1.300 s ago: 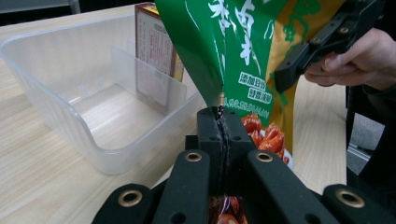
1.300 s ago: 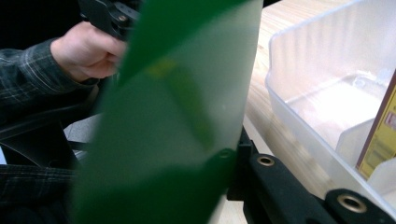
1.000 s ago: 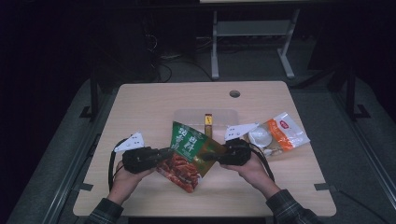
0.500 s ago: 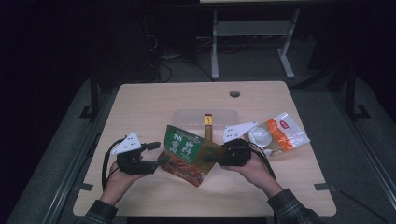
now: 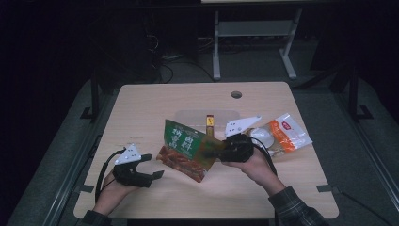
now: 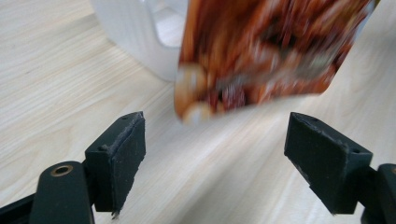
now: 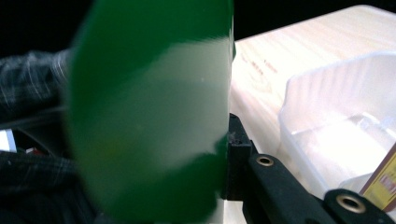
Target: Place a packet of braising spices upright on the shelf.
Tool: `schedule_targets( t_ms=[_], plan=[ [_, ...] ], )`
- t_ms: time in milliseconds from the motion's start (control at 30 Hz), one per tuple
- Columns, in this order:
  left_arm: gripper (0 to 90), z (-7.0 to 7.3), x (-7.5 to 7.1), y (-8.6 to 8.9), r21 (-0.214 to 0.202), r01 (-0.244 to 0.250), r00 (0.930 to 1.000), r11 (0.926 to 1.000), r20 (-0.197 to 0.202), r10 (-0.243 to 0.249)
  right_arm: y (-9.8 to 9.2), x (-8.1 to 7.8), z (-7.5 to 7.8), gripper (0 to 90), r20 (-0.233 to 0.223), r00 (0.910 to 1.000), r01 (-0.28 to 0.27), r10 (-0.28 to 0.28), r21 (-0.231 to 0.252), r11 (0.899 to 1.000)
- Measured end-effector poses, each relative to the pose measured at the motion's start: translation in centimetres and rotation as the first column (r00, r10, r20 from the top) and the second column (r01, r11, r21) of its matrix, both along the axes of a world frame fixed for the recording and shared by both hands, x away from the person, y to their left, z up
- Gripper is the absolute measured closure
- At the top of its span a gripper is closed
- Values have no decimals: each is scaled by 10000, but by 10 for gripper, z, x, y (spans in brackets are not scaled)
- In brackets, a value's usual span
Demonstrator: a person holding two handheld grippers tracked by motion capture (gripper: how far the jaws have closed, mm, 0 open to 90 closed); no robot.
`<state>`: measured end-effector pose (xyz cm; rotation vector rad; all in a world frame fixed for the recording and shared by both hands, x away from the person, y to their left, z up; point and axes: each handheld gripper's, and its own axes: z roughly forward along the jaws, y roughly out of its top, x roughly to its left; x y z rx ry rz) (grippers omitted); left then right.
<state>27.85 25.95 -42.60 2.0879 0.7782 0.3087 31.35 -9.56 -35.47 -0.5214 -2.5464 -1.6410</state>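
Left gripper (image 5: 153,165): fingers (image 6: 119,154) spread wide, just opened, nothing between them; right gripper (image 5: 211,151): fingers clamped tight, raised, forearm angled in from lower right.

A lab or recording studio is suggested rather than a home. A pale wooden table (image 5: 155,101) with a round cable hole (image 5: 236,94) is set on grey carpeted flooring (image 5: 362,155), and the surroundings are kept dark. Behind the table, the white metal frame of another desk (image 5: 254,33) is seen, with loose cables (image 5: 164,70) left on the floor beside it. Strips of tape (image 5: 324,188) are stuck at the table's near corners.
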Motion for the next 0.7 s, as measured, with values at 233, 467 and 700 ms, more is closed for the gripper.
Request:
schedule_targets(
  t_ms=[233,467,700],
  plan=[
    [186,-7,5,4,346,-126,9999,9993,-107,129,-4,12,20,900,228,9975,664,-668,205,9976],
    [186,-9,6,3,441,-170,9997,9989,-188,178,-8,23,34,899,408,9913,1227,-1248,512,9911],
    [186,-11,6,2,425,-147,9996,9990,-251,158,-8,34,45,899,535,9809,1825,-1871,808,9799]
  ],
)
